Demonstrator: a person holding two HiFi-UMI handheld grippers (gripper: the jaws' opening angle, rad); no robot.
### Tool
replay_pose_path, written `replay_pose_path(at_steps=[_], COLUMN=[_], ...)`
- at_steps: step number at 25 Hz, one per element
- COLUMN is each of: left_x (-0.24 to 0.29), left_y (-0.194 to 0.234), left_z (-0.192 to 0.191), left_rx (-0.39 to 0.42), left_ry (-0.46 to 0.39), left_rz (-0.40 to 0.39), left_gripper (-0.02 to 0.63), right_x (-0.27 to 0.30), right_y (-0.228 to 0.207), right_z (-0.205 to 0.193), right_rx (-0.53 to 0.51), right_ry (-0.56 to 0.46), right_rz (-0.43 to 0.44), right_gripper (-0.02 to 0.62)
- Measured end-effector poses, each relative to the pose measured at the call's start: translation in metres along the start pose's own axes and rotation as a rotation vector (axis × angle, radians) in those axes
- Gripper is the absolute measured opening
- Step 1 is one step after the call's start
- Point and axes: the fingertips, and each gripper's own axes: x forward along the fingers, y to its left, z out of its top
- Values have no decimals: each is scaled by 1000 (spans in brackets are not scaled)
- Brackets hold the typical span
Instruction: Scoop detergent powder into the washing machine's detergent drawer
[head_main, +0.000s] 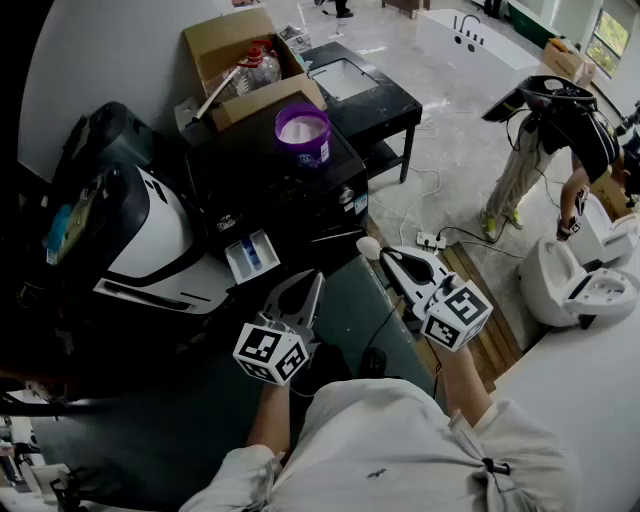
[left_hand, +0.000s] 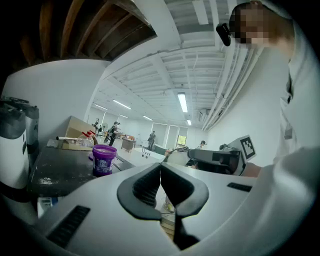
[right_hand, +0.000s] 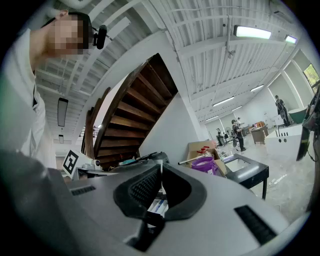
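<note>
Both tools hang low in the frame: the left tool (head_main: 306, 282) has its jaws pressed together on nothing, and the right tool (head_main: 388, 257) is closed too. The detergent drawer (head_main: 252, 256) stands open at centre-left, and the purple detergent tub (head_main: 303, 135) sits uncovered on the washing machine (head_main: 270, 185), upper centre.

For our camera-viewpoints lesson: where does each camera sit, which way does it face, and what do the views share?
Head view: on the person's head, looking steeply down at the left gripper, the right gripper with a white scoop, the purple tub; white shirt shows.
Left gripper view: on the left gripper, facing along its shut jaws toward the tub; right gripper and white shirt show.
Right gripper view: on the right gripper, facing the tub and stairs; white shirt shows.
Shared: the purple tub, in all.
</note>
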Motion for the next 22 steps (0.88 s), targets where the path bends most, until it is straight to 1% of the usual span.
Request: replay_pose_path(at_steps=[5,14,17,22], left_x=[1,-3,-3,6], left_y=[10,25,37,63], left_z=[4,1,5,13], left_rx=[19,0,-6,-19], left_ry=[24,35,33,29], left_rz=[-22,-4,2,-9], left_gripper=[20,20,20,20], right_x=[6,19,32,58], right_y=[2,2,2,-3], right_z=[-3,-9,-8,-1], right_rx=[12,23,14,0], right_ry=[-21,-15,-9,-3], right_rz=[-24,-37,-37,-49], right_gripper=[11,12,12,12])
